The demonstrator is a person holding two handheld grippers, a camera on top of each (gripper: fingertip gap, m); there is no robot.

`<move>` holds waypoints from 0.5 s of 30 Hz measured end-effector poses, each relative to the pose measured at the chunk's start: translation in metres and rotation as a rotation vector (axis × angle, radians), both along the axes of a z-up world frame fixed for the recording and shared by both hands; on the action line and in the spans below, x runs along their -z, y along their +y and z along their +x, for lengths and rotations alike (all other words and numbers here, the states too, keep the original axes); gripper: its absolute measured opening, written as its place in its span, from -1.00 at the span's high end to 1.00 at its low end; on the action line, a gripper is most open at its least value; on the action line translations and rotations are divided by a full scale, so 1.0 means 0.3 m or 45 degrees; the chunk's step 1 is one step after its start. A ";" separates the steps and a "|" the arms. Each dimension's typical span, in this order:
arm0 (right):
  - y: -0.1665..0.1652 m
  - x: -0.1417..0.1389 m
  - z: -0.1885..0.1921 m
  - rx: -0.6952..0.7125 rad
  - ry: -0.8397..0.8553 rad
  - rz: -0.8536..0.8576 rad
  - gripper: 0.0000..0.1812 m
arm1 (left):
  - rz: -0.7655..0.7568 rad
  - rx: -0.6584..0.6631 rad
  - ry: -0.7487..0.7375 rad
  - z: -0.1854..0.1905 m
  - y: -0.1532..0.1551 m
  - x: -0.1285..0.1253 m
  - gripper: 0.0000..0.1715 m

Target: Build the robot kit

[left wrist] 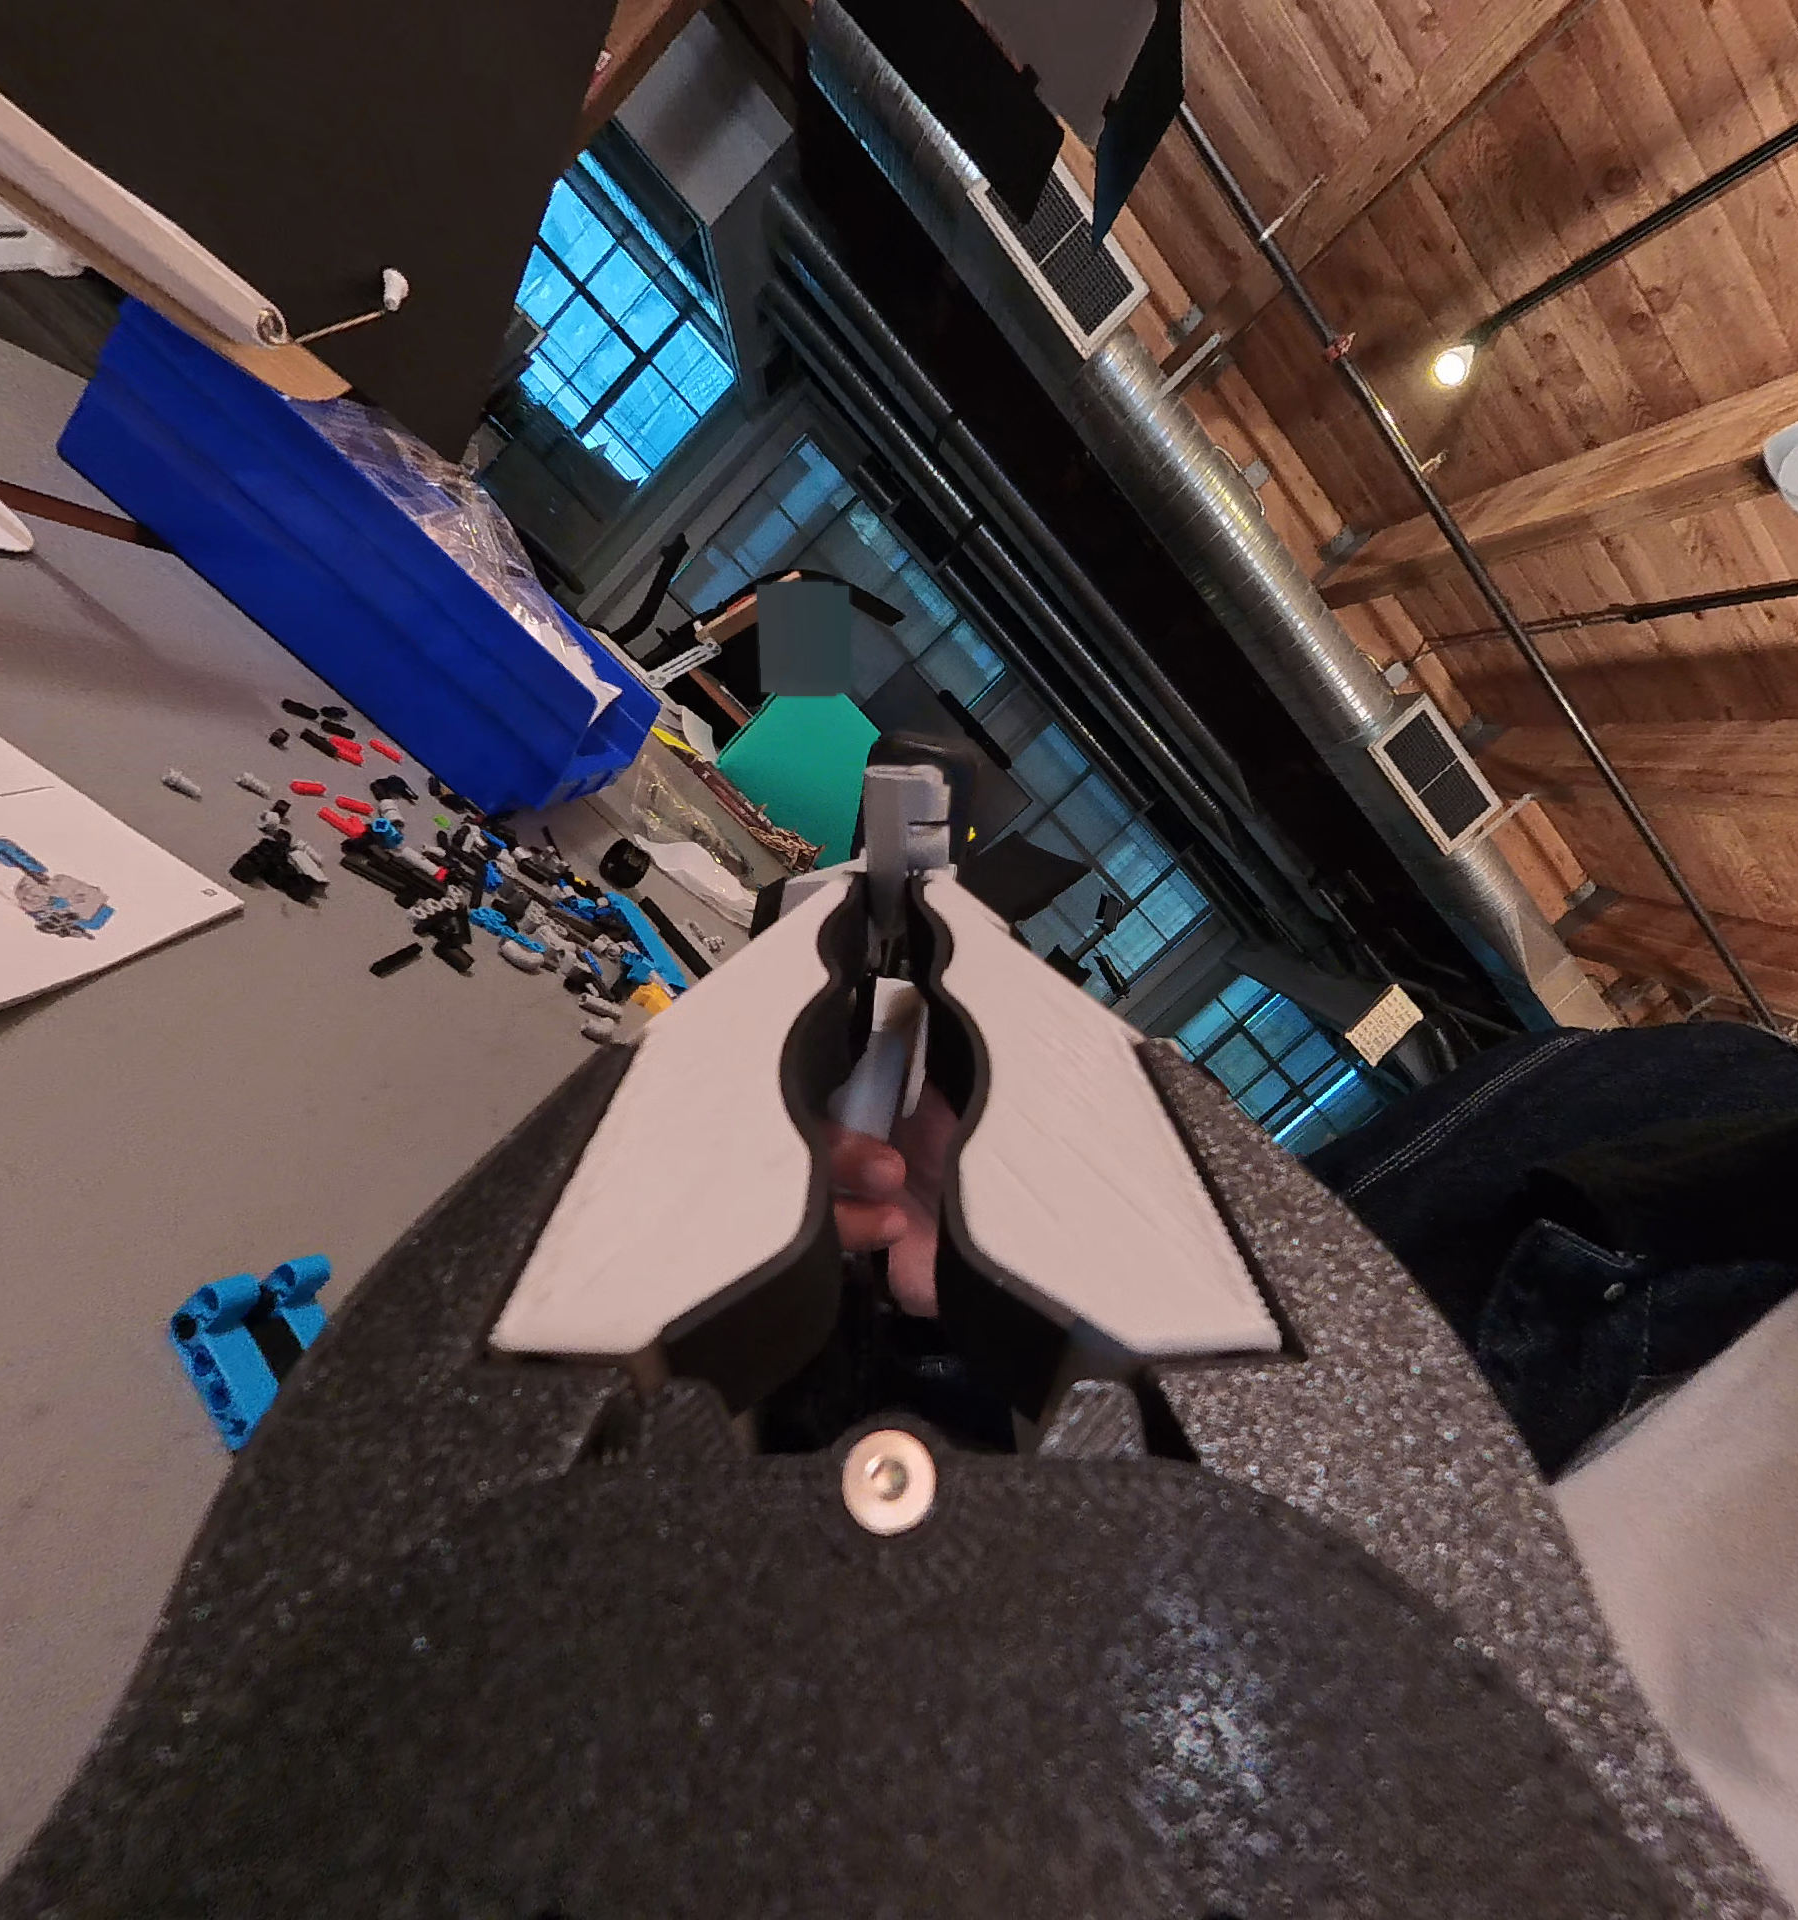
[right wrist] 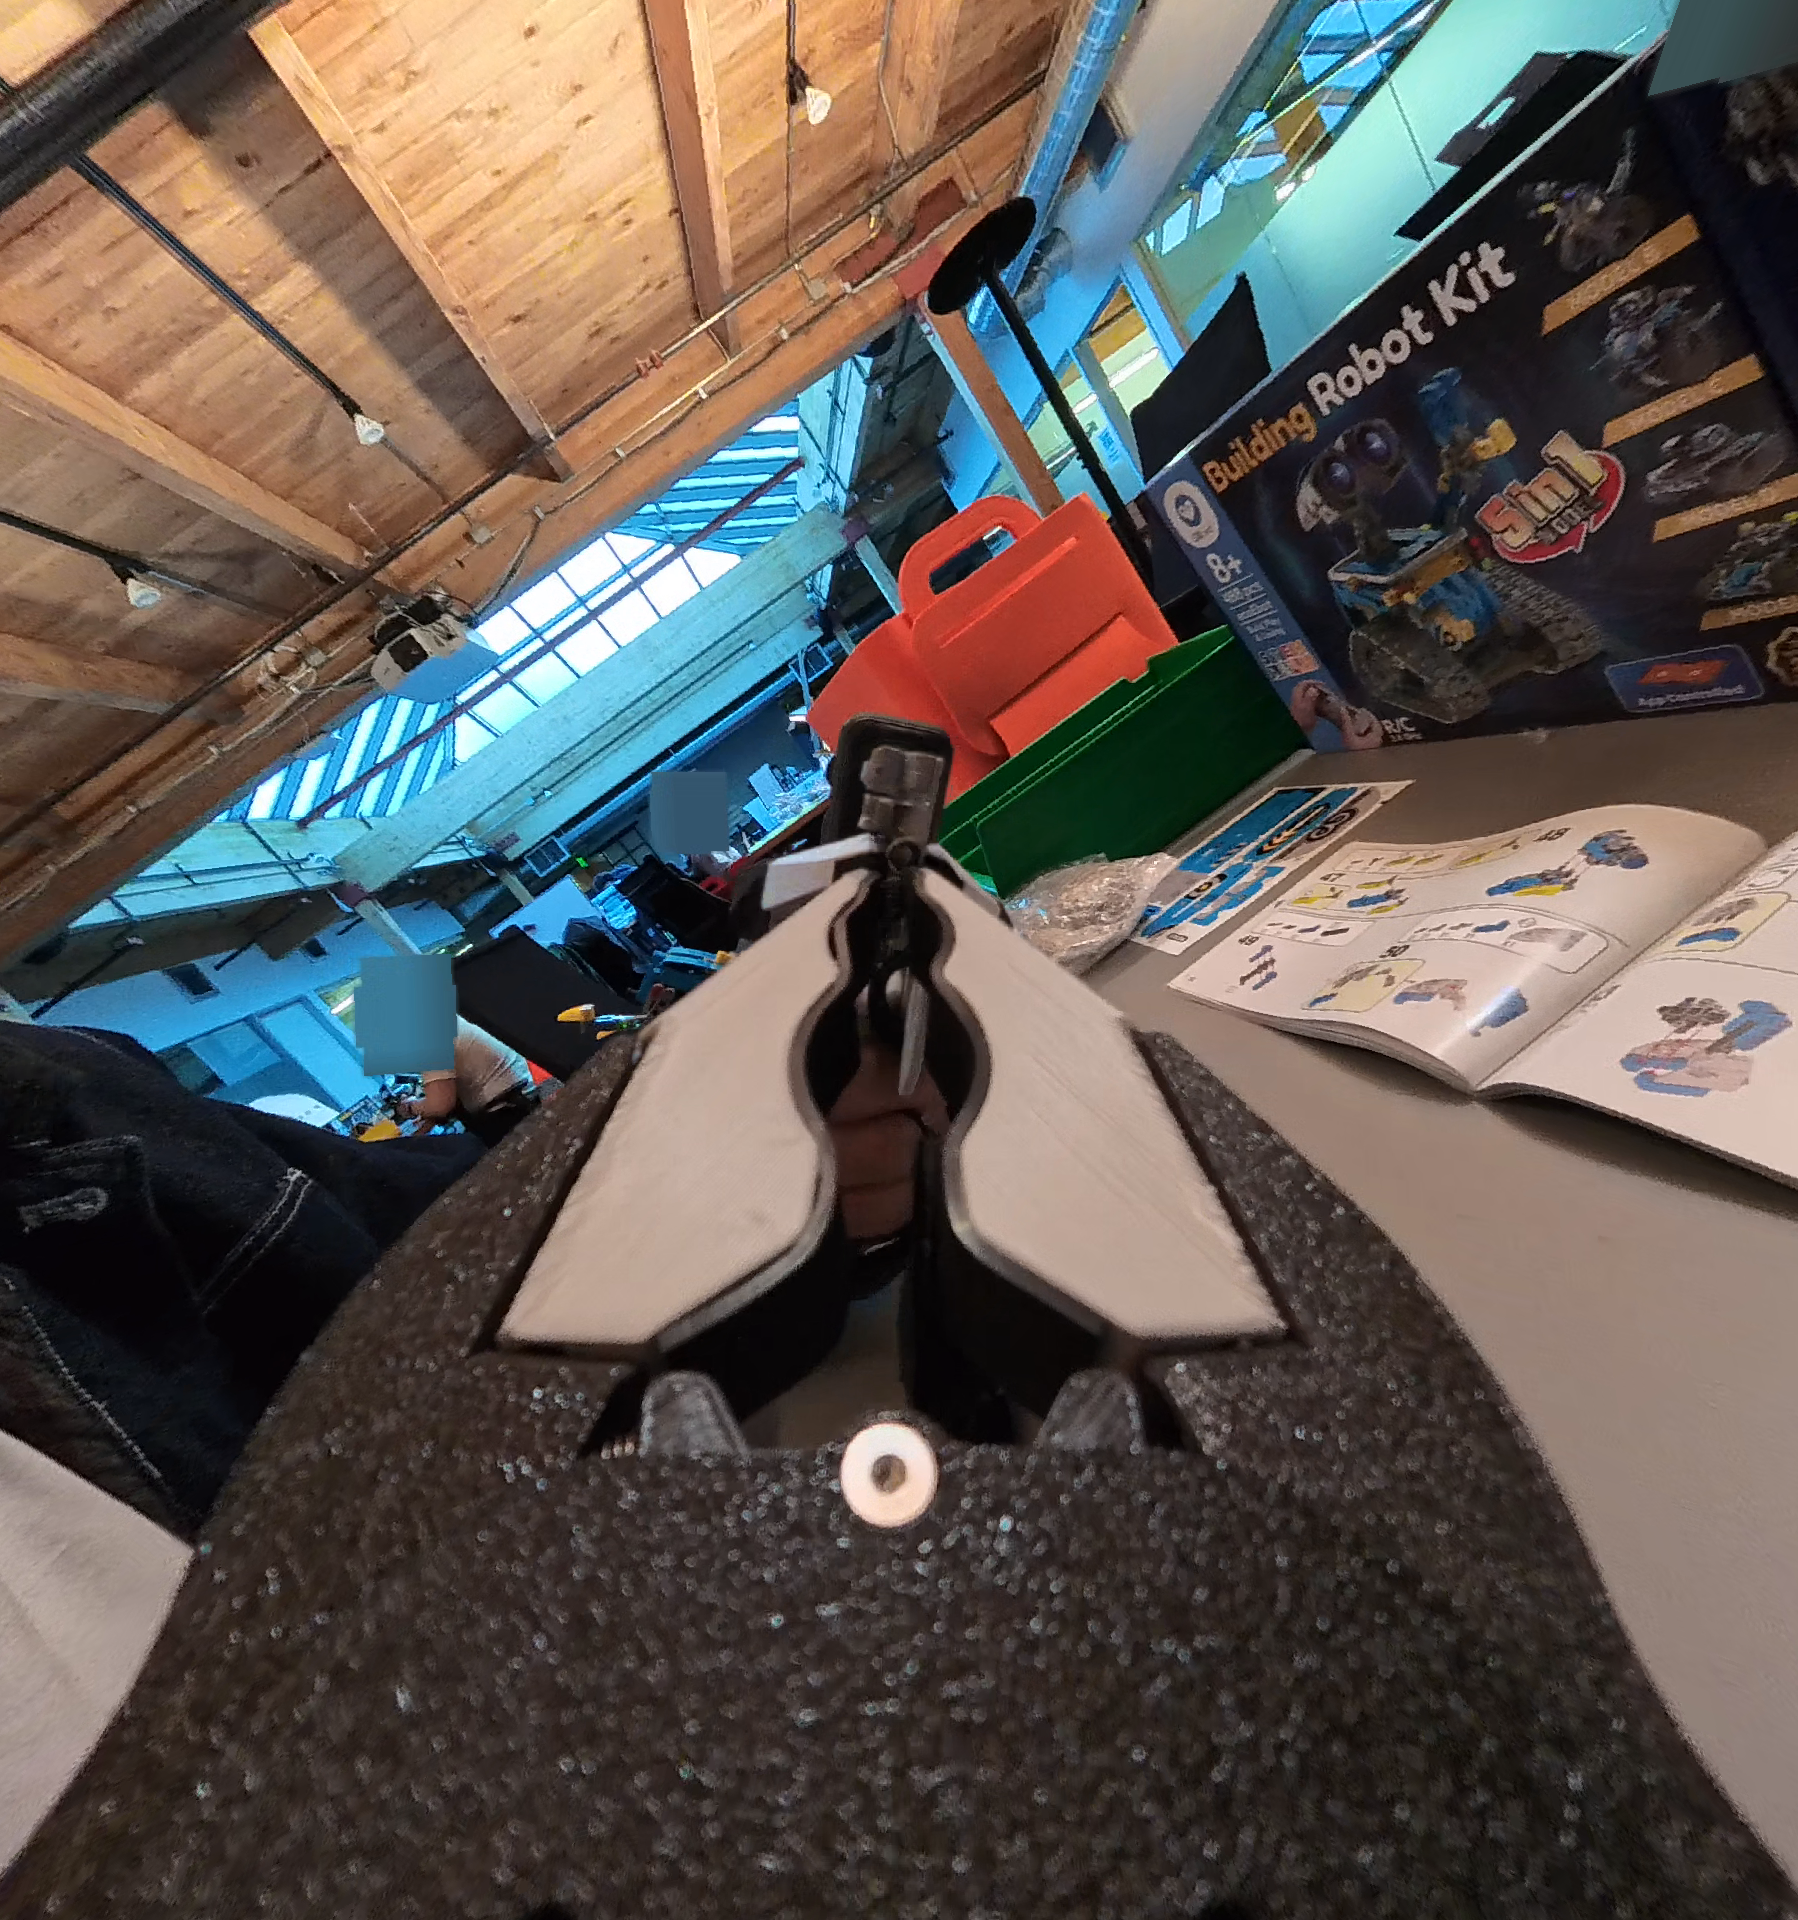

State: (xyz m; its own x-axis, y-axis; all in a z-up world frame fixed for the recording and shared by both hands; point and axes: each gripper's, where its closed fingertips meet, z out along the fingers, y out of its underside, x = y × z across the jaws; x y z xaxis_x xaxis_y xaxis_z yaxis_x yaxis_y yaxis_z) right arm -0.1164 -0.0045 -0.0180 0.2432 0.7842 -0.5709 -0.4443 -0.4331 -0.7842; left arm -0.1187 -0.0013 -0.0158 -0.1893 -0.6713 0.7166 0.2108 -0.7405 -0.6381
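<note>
Kit box [right wrist: 1560,499] printed; both grippers clamp grey piece [left wrist: 905,821].

I count one blue bin [left wrist: 334,582], one green bin [right wrist: 1113,790], one orange case [right wrist: 1009,623] and one open booklet [right wrist: 1560,966]. I see two printed boxes [right wrist: 1497,499]; the loose bricks [left wrist: 479,883] are too many to count.

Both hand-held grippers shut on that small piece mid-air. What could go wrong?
1. Left hand-held gripper and right hand-held gripper pinch the small grey-and-black piece at fingertips only, off the table; it could twist or slip.
2. Dropped, it might vanish among the loose parts.
</note>
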 end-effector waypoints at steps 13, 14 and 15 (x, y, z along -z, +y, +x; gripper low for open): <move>-0.012 0.005 -0.005 0.174 -0.332 0.266 0.97 | -0.390 0.192 -0.235 0.007 -0.011 0.000 0.92; -0.016 0.000 -0.006 0.175 -0.328 0.279 0.97 | -0.379 0.195 -0.230 0.007 -0.015 -0.003 0.92; -0.016 0.001 -0.006 0.180 -0.344 0.284 0.97 | -0.355 0.179 -0.210 0.008 -0.015 -0.001 0.92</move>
State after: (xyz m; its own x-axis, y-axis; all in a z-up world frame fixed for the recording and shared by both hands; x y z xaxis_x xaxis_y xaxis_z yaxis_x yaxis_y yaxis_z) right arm -0.1181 -0.0094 -0.0185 0.4765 0.8299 -0.2902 -0.2514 -0.1877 -0.9495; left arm -0.1164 -0.0060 -0.0155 -0.3947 -0.4134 0.8206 0.1779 -0.9105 -0.3732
